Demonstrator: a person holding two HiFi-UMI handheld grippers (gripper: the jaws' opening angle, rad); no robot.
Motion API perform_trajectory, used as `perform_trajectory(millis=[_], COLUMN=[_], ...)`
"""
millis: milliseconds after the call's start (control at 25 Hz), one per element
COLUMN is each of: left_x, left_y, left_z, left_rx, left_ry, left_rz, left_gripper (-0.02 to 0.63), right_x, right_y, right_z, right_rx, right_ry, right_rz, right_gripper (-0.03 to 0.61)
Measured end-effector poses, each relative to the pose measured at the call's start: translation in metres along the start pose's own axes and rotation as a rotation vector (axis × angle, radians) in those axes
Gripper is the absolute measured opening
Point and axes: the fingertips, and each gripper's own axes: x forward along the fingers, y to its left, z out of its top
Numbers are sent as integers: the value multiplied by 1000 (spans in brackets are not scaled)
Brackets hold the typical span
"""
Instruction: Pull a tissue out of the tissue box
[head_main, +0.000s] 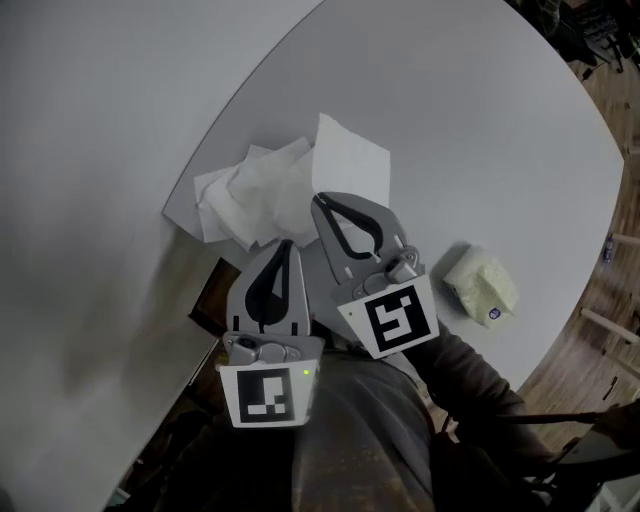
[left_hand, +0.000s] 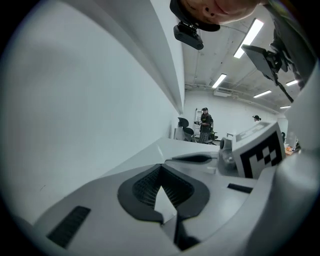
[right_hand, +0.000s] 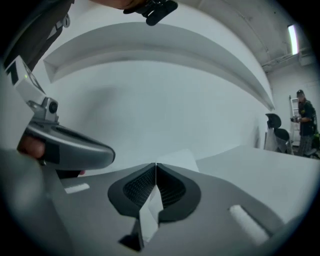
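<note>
Close together over the near left corner of the white table (head_main: 450, 120), both grippers I am working point at a pile of loose paper. My left gripper (head_main: 287, 245) has its jaws closed tip to tip at the near edge of the heap of tissues (head_main: 245, 200), which lies crumpled against the table's left edge. In the left gripper view a white fold shows between its ribbed pads (left_hand: 145, 187), and I read it as paper from that heap. My right gripper (head_main: 318, 198), just beside the left one and a little farther in from the near edge, is also clamped shut. A folded strip of tissue (head_main: 352, 160) is pinched between its pads (right_hand: 137, 187), and the rest of that flat sheet spreads out past the tips toward the table's middle, overlapping the heap. The tissue box (head_main: 482, 285), a soft pale-yellow pack, sits near the table's right edge, to the right of the right gripper and well apart from the loose tissues; neither gripper touches it. A dark sleeve (head_main: 470, 385) runs back from the right gripper's marker cube. Across the room a person (left_hand: 205, 125) stands beside office chairs under strip lights.
</note>
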Motion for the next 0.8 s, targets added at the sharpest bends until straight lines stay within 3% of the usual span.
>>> perform_trajectory(millis=[160, 280, 520, 800], left_x=[-11, -24, -56, -89], left_y=[2, -9, -55, -172], left_z=[-8, -10, 3, 32], left_rx=[11, 29, 51, 94], left_ry=[2, -9, -68, -217], left_rz=[9, 5, -12, -167], left_gripper=[-2, -2, -1, -2], right_x=[9, -8, -91, -242], right_y=[38, 51, 45, 17], right_z=[-33, -31, -4, 26], right_rx=[76, 85, 158, 226], right_ry=[54, 26, -64, -191], right_rz=[119, 130, 63, -109], right_gripper=[82, 110, 109, 69])
